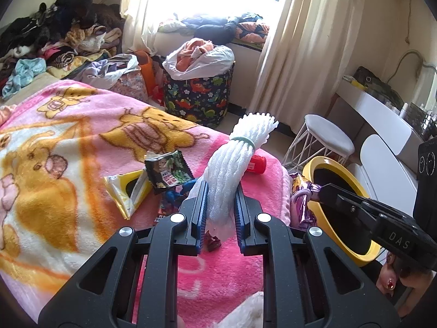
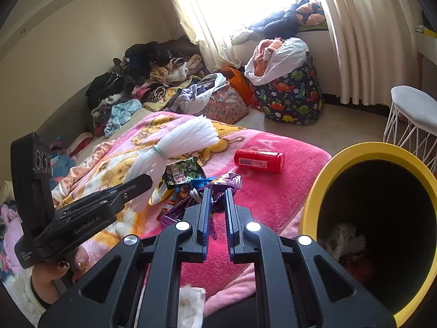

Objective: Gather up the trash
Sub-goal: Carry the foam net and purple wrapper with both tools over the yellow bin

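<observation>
Here the left tongs (image 1: 220, 205) pinch a bundle of white foam netting tied with a pale green band (image 1: 235, 169), lifted above the fleecy pink cartoon blanket (image 1: 68, 164). It is springy and light, so I would grip firmly and swing it rightward over the round yellow-rimmed bin (image 2: 322, 191). Flat wrappers, a dark glossy snack packet (image 1: 169, 170) among them, and a red plastic cylinder (image 2: 259, 160) lie loose on the blanket. The right tongs (image 2: 217, 213), nearly closed, clamp a crinkly purple foil wrapper (image 2: 218, 186) beside the bin's mouth.
</observation>
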Demonstrator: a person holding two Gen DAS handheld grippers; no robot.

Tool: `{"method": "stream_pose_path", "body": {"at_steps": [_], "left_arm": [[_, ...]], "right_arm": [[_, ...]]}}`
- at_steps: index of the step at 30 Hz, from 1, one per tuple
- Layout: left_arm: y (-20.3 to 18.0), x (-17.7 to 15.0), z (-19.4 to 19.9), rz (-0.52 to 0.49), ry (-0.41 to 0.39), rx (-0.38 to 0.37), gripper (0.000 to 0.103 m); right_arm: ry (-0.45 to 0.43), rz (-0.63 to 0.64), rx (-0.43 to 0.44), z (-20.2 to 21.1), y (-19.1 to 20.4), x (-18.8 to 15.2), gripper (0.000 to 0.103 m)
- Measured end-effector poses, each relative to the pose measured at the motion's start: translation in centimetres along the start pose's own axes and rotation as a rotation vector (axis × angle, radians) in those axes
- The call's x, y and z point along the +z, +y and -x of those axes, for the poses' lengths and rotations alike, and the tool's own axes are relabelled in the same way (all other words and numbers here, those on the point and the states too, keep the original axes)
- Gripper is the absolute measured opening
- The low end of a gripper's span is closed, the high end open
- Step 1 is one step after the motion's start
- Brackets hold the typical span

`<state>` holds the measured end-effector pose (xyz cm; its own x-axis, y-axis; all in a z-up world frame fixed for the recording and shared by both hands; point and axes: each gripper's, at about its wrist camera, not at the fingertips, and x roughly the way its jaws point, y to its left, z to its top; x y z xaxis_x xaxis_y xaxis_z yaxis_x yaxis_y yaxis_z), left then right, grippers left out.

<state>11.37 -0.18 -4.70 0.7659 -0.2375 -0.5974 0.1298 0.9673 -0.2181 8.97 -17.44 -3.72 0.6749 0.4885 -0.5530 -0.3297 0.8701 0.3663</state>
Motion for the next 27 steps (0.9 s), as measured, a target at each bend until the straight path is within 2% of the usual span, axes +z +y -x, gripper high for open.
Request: {"method": "stream_pose_path", "body": {"at_steps": [27], "left_arm": [[-4.5, -0.6, -0.7, -0.094, 0.017, -0.041, 0.012]], "right_arm": [[-0.093, -0.103, -0.051, 3.9, -5.0, 0.8, 0.010]]}}
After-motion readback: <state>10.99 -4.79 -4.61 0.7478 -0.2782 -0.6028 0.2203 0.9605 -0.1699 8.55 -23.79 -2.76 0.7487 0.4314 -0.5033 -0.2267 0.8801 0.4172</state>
